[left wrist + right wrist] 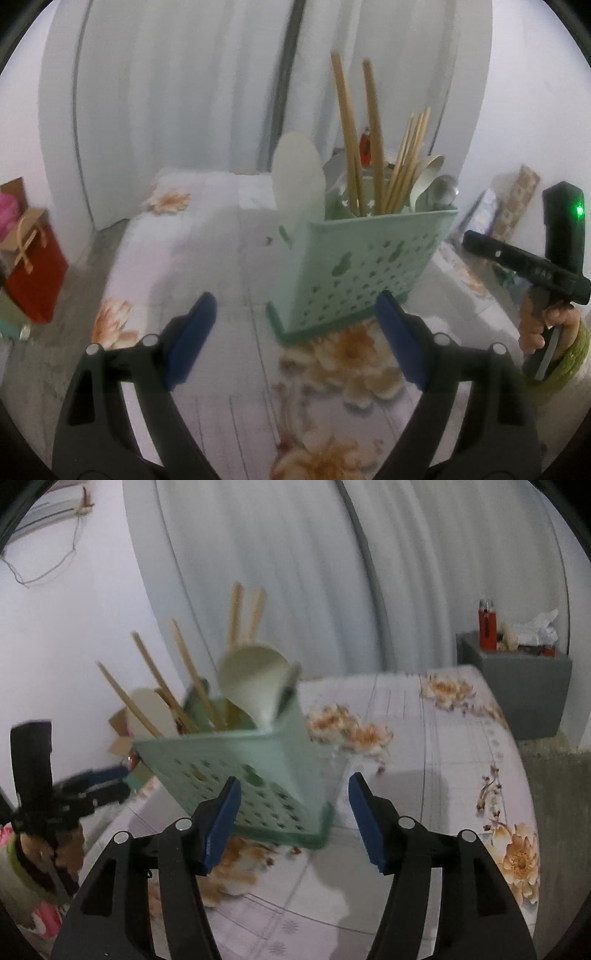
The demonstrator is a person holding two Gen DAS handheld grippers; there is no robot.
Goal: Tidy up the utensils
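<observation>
1. Left wrist view: the left gripper (295, 332) has its jaws spread wide and holds nothing. The green holder (360, 266) stands on the flowered tablecloth (207, 236), just ahead and slightly right of the gripper's blue pads (192, 336). Chopsticks (373, 147), a white spatula (297, 173) and spoons (436, 192) stick up out of the holder. No loose utensil shows near the holder. The right gripper (517, 258) hangs to the right of the holder.

2. Right wrist view: the right gripper (293, 819) is also wide and empty, the holder's (258, 775) near corner between its jaws. The holder looks tilted, perhaps from lens curve.

3. Risk, as I judge it: a jaw bumping the holder's wall could tip it and spill the tall chopsticks (155, 690), which make it top-heavy.
</observation>
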